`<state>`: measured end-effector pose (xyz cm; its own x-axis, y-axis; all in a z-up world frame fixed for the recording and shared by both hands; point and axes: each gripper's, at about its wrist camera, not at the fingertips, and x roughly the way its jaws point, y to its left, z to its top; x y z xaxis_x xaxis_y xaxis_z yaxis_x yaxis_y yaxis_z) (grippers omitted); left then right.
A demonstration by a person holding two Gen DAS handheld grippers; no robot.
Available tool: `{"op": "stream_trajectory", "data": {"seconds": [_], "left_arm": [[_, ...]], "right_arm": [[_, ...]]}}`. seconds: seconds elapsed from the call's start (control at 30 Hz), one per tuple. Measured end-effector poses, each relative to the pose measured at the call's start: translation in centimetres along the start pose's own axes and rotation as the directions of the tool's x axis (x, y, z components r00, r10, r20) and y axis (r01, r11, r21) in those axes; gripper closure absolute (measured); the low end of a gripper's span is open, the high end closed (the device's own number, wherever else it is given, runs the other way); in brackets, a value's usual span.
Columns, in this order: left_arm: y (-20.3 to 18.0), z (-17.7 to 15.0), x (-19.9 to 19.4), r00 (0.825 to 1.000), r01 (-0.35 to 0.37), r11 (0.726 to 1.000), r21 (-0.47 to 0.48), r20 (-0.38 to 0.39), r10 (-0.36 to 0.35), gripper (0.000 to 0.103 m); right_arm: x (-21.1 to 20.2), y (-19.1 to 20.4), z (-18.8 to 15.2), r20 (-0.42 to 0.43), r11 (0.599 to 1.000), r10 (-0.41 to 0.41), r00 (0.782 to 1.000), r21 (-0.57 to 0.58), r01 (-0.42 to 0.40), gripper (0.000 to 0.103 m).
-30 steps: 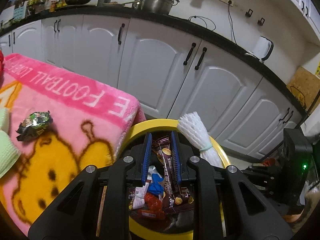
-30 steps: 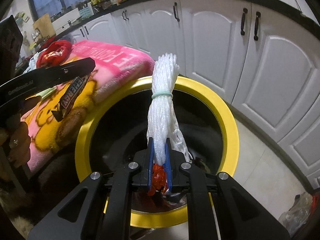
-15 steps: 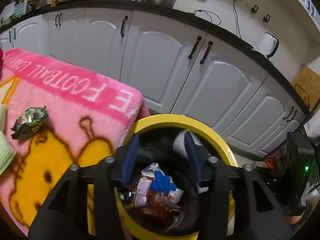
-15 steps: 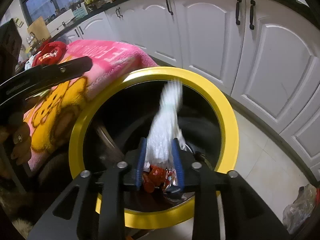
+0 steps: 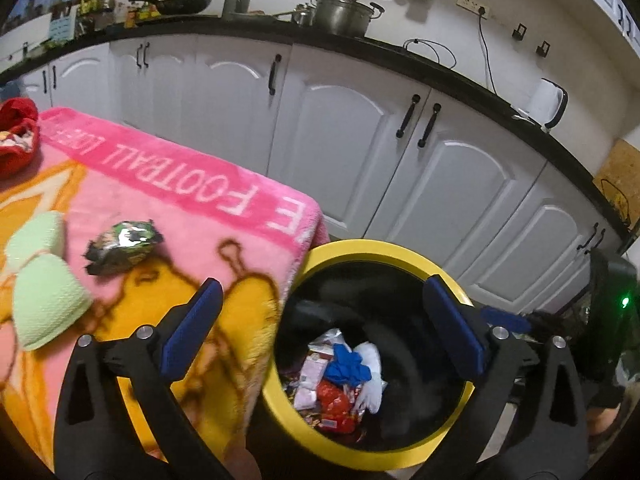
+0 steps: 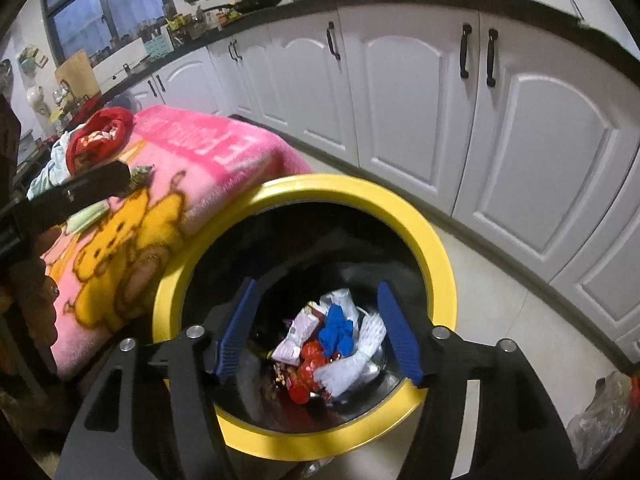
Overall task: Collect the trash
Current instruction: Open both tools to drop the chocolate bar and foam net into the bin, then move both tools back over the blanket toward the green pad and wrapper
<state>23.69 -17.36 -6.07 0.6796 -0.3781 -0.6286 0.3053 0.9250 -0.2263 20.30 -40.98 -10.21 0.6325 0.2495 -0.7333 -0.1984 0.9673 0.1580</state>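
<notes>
A yellow-rimmed black trash bin (image 5: 400,250) (image 6: 436,248) stands beside a pink blanket (image 5: 160,184) (image 6: 192,168). Inside lie wrappers, a blue glove (image 5: 348,364) (image 6: 336,330) and a white foam net (image 5: 372,380) (image 6: 360,356). My left gripper (image 5: 320,328) is open and empty above the bin's left rim. My right gripper (image 6: 320,328) is open and empty over the bin's mouth. A crumpled green-silver wrapper (image 5: 124,244) lies on the blanket, left of the left gripper.
Green knitted cloth (image 5: 44,292) and a red cloth (image 5: 16,140) (image 6: 100,136) lie on the blanket. White cabinets (image 5: 340,128) (image 6: 520,140) stand behind. A plastic bag (image 6: 600,412) lies on the floor at right.
Both grippers opened. The brown snack wrapper left the left gripper and the white foam net left the right; both fell into the bin. The left gripper shifted left.
</notes>
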Motion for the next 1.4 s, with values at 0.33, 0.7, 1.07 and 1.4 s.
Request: {"op": "stream_trajectory", "data": {"seconds": [0.33,0.7,1.07,1.4], "left_arm": [[1.4,-0.5,-3.3,0.995,-0.083,0.997,0.005,0.064,0.082,0.011],[4.0,-0.7,-6.8,0.976,-0.163,0.986,-0.022,0.142,0.165,0.011],[7.4,-1.0,-9.1,0.954,-0.229,0.971,-0.072,0.182,0.238,0.011],[11.7,-1.4,-10.3,0.936,-0.277,0.948,-0.157,0.179,0.303,0.011]], "right_arm": [[-3.1,2.5,2.0,0.090,0.998,0.017,0.996,-0.059,-0.012,0.040],[-5.0,6.9,4.1,0.141,0.988,0.073,0.987,-0.145,-0.053,0.040],[-5.0,11.2,5.8,0.150,0.971,0.123,0.981,-0.222,-0.088,0.040],[-3.4,14.9,7.7,0.131,0.948,0.167,0.977,-0.292,-0.123,0.040]]}}
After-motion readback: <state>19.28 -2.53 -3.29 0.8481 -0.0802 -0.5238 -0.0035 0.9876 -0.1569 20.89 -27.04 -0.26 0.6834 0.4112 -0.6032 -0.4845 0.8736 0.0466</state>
